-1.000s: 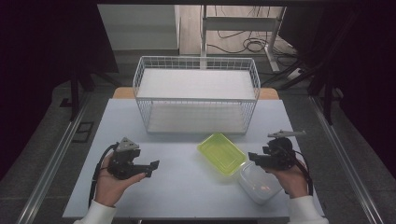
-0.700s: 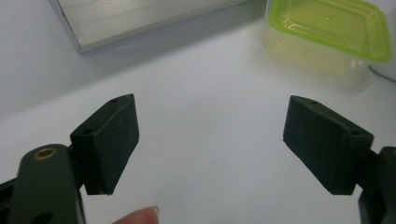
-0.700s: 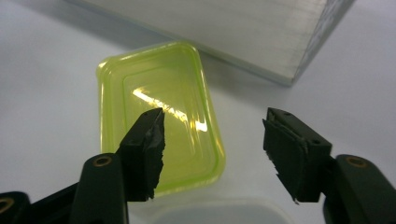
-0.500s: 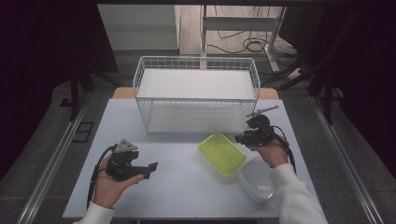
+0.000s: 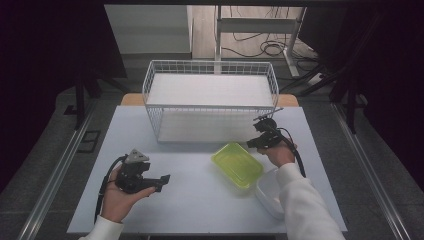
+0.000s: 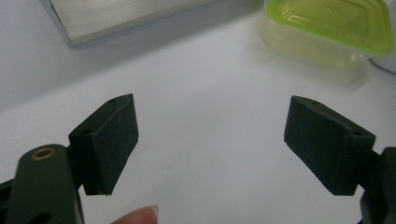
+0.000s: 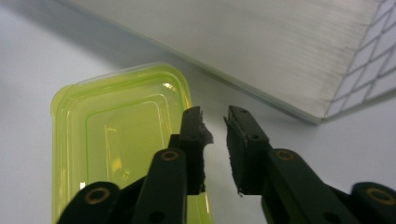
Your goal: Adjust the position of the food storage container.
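The left gripper [image 6: 212, 144] has its two black jaws spread wide apart, and nothing sits between them but bare table [image 6: 205, 112]. A fingertip [image 6: 137, 215] peeks in at the bottom of the left gripper view. The left hand [image 5: 120, 192] holds this gripper low, near the front left corner of the table.

The right gripper [image 7: 215, 128] has its jaws almost together, with just a thin gap between them. They hold nothing. The tips hang over the edge of the green box [image 7: 123, 140], at its corner nearest the wire basket [image 7: 289, 51]. Whether they touch the box cannot be told.

From the high view, the green box [image 5: 237, 164] has its lid on and sits on the right half of the table, a little in front of the wire basket [image 5: 210, 100]. A clear box [image 5: 267, 195] touches its front right side, partly under the white sleeve [image 5: 305, 205]. The basket stands at the back edge of the table.
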Demonstrator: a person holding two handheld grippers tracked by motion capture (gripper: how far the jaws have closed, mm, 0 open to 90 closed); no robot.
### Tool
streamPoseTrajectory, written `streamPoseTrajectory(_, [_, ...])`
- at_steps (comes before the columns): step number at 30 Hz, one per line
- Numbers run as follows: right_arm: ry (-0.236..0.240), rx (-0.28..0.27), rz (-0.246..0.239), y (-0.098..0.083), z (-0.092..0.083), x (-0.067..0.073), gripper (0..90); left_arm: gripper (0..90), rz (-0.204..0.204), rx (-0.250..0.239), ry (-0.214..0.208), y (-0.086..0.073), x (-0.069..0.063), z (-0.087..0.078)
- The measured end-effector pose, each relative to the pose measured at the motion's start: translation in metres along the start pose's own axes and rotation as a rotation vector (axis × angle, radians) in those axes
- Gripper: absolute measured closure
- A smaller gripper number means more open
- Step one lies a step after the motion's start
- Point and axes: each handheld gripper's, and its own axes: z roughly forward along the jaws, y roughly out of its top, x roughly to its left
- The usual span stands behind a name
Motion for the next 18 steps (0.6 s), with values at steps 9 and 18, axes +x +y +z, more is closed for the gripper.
streamPoseTrajectory(9, [-0.033, 0.036, -0.043, 0.002, 0.02, 0.005, 88.9, 17.8, 0.005, 0.011, -0.009, 0.001, -0.002, 0.003])
streamPoseTrajectory(18, [-0.078, 0.078, -0.064, 0.003, 0.038, 0.013, 89.0, 18.8, 0.005, -0.033, 0.008, 0.001, -0.002, -0.001])
